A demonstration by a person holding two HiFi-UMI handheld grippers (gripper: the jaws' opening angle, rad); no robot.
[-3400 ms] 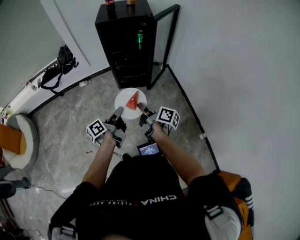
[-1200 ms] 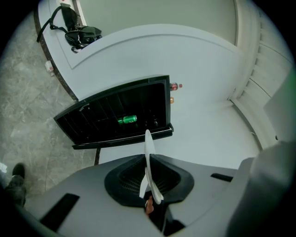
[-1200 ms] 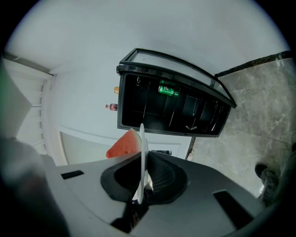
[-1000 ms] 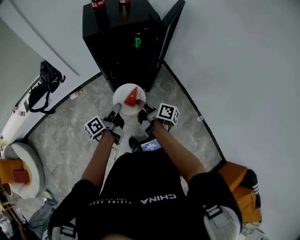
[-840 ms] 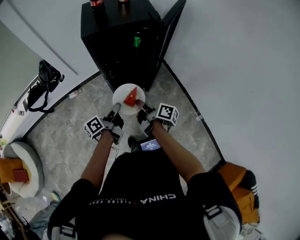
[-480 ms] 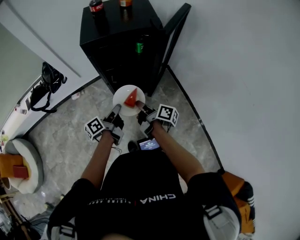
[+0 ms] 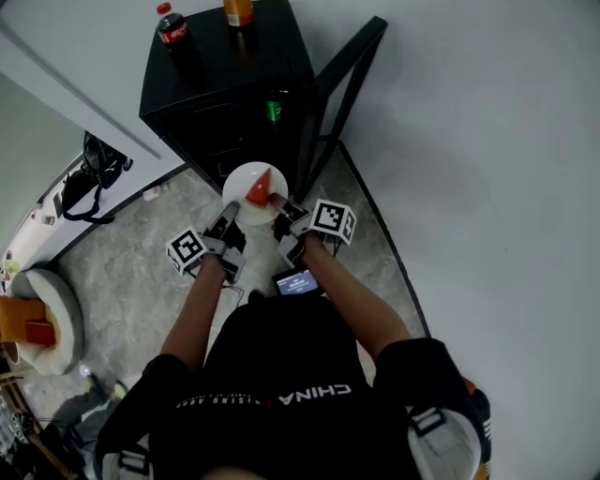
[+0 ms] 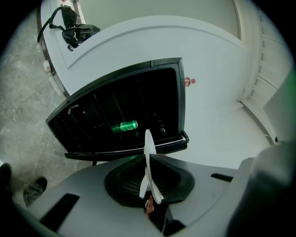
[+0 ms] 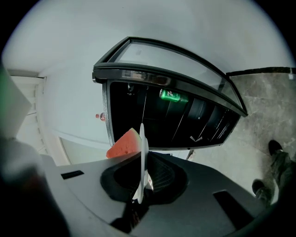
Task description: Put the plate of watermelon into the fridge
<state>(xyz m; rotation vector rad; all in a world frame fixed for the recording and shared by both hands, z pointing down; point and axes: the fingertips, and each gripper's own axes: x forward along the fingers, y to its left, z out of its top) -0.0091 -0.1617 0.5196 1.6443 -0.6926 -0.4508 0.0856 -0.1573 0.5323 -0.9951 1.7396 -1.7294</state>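
A white plate point(image 7: 246, 178) with a red watermelon wedge point(image 7: 258, 190) hangs in the air just before the open black fridge point(image 7: 225, 98). My left gripper point(image 7: 231, 216) is shut on the plate's near left rim, and my right gripper point(image 7: 279, 204) is shut on its near right rim. The left gripper view has the plate point(image 8: 149, 152) edge-on between the jaws. In the right gripper view the plate point(image 9: 142, 157) is edge-on too, with the wedge point(image 9: 124, 144) to its left. The fridge door point(image 7: 345, 80) stands open to the right.
A green can point(image 7: 274, 106) lies on a shelf inside the fridge. A cola bottle point(image 7: 172, 28) and an orange bottle point(image 7: 238, 11) stand on its top. A black bag point(image 7: 94, 161) lies by the left wall. A white wall point(image 7: 487, 187) runs along the right.
The person has stepped closer to the fridge, and the plate, still held by both grippers, now sits right at the fridge's open front.
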